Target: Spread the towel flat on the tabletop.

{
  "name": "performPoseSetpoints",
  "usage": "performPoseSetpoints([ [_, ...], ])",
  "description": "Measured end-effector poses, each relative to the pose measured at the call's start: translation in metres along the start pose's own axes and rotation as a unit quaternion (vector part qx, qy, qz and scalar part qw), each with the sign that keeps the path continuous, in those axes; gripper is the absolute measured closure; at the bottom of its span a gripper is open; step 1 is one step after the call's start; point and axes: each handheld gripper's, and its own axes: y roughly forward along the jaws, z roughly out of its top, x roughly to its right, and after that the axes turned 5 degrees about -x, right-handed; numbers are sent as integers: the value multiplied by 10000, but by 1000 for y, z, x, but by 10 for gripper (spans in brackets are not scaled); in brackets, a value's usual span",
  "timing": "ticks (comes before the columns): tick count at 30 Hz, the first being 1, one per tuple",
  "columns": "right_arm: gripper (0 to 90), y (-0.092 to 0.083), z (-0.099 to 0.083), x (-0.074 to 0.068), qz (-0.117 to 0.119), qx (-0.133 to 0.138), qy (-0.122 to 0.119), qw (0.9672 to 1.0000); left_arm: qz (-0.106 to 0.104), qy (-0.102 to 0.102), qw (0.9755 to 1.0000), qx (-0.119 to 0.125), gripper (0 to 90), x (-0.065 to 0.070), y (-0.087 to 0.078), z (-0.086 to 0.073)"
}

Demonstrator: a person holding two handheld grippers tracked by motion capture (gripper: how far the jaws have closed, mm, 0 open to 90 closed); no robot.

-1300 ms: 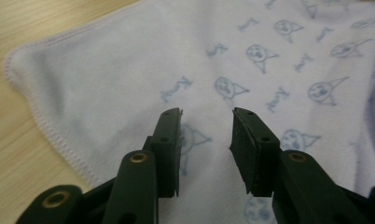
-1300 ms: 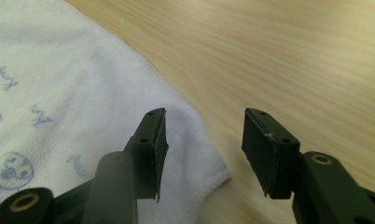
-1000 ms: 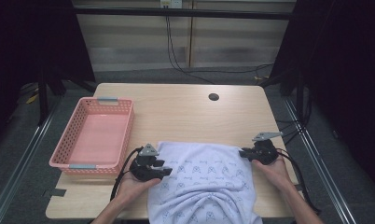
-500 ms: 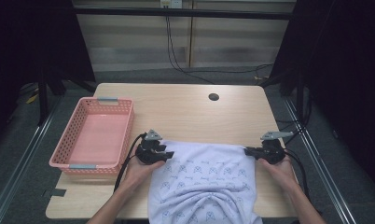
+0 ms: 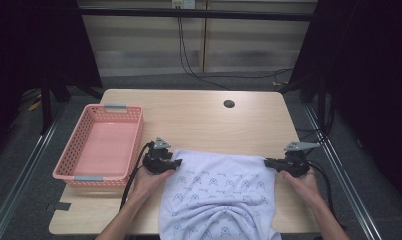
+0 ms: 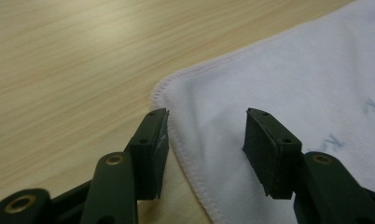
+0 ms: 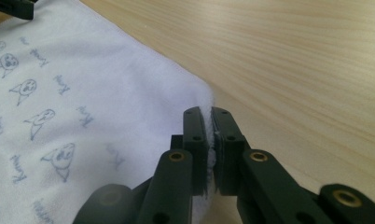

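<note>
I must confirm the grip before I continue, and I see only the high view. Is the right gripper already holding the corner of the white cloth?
Observer: Yes. In the right gripper view the right gripper has its jaws shut on the corner of the cloth, with fabric pinched between the pads.
Operator: And the left gripper, does it hold its corner too?
Observer: Not yet. In the left gripper view the left gripper stands open, and the stitched edge of the cloth runs between its jaws without being pressed.
Operator: Is that corner folded or flat?
Observer: It lies flat on the table, with its rounded tip just ahead of the jaws.
</note>
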Motion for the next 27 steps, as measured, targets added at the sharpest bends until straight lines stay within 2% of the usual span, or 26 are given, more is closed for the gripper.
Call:
performPoseSetpoints([
  [4, 860, 1, -1, -1, -3, -52, -27, 10000, -38, -34, 10000, 76, 504, -5, 2, 1],
  [5, 859, 1, -1, -1, -6, -75, -11, 10000, -146, 3, 9998, 109, 558, -8, 4, 3],
  [7, 860, 1, -1, -1, -5, -66, 3, 10000, -191, 71, 9998, -6, 583, -7, 5, 6],
  [8, 860, 1, -1, -1, -3, -48, -1, 10000, -275, 71, 9996, -4, 614, -7, 5, 6],
  [10, 860, 1, 0, -2, 30, -37, -21, 10000, -287, 125, 9995, 34, 677, -4, 7, 6],
  [11, 860, 1, 0, -2, 35, -39, -5, 10000, -440, 152, 9989, -70, 719, -4, 7, 7],
  [12, 860, 2, 0, -2, 48, -40, -13, 10000, -483, 237, 9984, -151, 815, -3, 7, 8],
  [13, 860, 1, 0, -3, 67, -42, 7, 10000, -388, 318, 9986, -150, 852, 0, 7, 8],
  [15, 860, 1, 0, -3, 97, -10, -44, 9999, -504, 206, 9983, -212, 867, 1, 6, 8],
  [16, 860, 0, 1, -3, 127, 12, -24, 9999, -567, 234, 9979, -214, 870, 1, 4, 8],
  [17, 860, -2, 2, -3, 163, 75, -1, 9998, -687, 167, 9974, -156, 871, 2, 3, 9],
  [19, 860, -7, 4, -2, 185, 197, 31, 9996, -725, 100, 9973, -58, 872, 5, -2, 11],
  [22, 861, -16, 10, 1, 194, 368, -21, 9991, -860, 128, 9962, 53, 873, 12, -9, 14],
  [23, 862, -19, 13, 2, 238, 454, 40, 9987, -898, 112, 9958, 104, 873, 14, -13, 17],
  [25, 862, -24, 18, 3, 270, 609, 41, 9978, -935, 142, 9953, 224, 874, 17, -22, 23],
  [27, 863, -27, 22, 2, 292, 678, 2, 9973, -873, 195, 9954, 332, 875, 21, -34, 30],
])
